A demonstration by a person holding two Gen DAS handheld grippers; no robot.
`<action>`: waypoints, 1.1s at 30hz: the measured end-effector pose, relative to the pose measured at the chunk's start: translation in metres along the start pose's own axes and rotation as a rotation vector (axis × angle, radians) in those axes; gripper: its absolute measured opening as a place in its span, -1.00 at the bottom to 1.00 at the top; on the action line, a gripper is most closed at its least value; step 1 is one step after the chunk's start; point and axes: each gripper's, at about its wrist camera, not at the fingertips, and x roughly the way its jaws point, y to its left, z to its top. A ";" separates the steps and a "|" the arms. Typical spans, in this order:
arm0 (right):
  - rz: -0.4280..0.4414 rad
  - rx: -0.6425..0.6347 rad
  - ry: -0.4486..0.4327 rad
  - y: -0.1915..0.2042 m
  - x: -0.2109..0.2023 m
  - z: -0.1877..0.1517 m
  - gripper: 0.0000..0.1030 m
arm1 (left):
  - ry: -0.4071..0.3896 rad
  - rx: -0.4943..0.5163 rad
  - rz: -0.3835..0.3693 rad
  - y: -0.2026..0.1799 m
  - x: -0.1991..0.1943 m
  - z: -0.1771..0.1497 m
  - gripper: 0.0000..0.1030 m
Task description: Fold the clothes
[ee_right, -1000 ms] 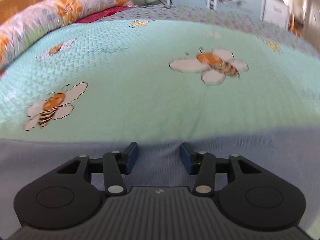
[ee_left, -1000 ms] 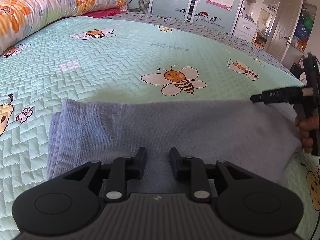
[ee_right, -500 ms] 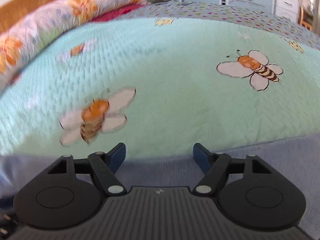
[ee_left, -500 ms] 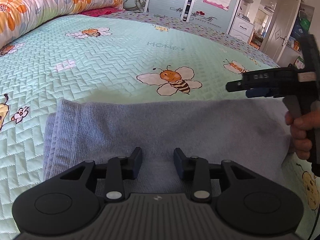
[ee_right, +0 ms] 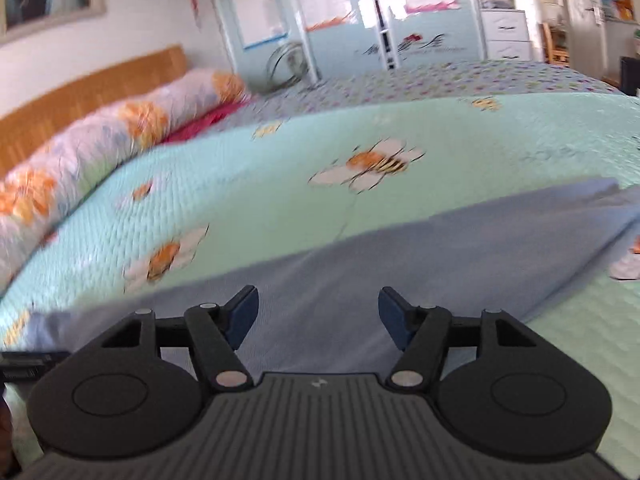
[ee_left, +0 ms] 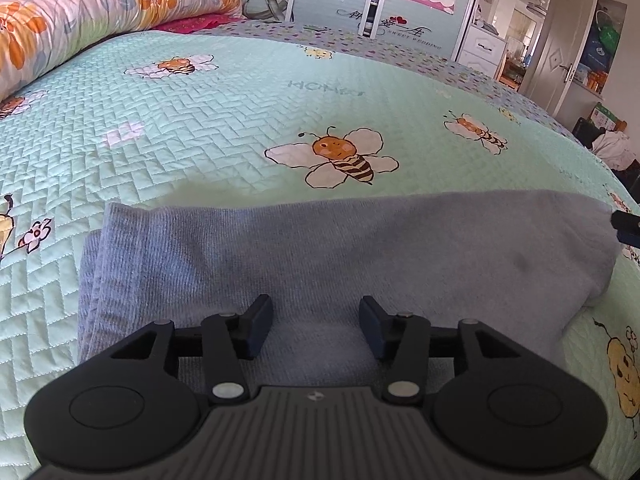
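garment: grey-blue ribbed knit garment point(ee_left: 340, 256) lies flat on the mint-green quilted bee-print bedspread point(ee_left: 224, 128), near the bed's front edge. Long band shape; doubled layers show at its left end, so it reads as already folded at least once lengthwise.
left gripper: left gripper point(ee_left: 316, 326) sits low over the near middle of the cloth, fingers point(ee_left: 258, 326) spread apart, nothing between them. Whether the tips touch the fabric, can't tell.
right gripper: right gripper point(ee_right: 318, 316) over the same garment point(ee_right: 400, 264) toward its right part, fingers point(ee_right: 394, 316) wide apart, empty. Its view is motion-blurred. Its tip point(ee_left: 626, 228) shows at the right edge of the left view, just beside the cloth's right end.
step: judgement only – both tools are released between grasps. Scene fits either a pause before another fold across the band, or a finished fold just let go. Frames don't settle which.
next move calls for: if a further fold is due, both layers of an end must be pinched together, else the stack splits.
risk: knit is limp and the quilt is soft; a shallow pinch could catch bedspread too.
background: rolled floral duvet point(ee_left: 80, 20) at the headboard side, well apart from the work.
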 end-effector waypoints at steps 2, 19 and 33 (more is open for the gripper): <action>-0.010 0.039 -0.032 -0.015 -0.013 0.002 0.30 | -0.003 0.003 0.008 -0.002 0.001 -0.001 0.04; -0.051 -0.014 -0.044 -0.024 0.026 -0.027 0.58 | 0.030 0.010 0.044 -0.022 -0.010 0.005 0.09; 0.041 -0.323 0.177 0.105 0.098 0.005 0.64 | 0.074 0.125 0.110 -0.048 0.047 0.039 0.40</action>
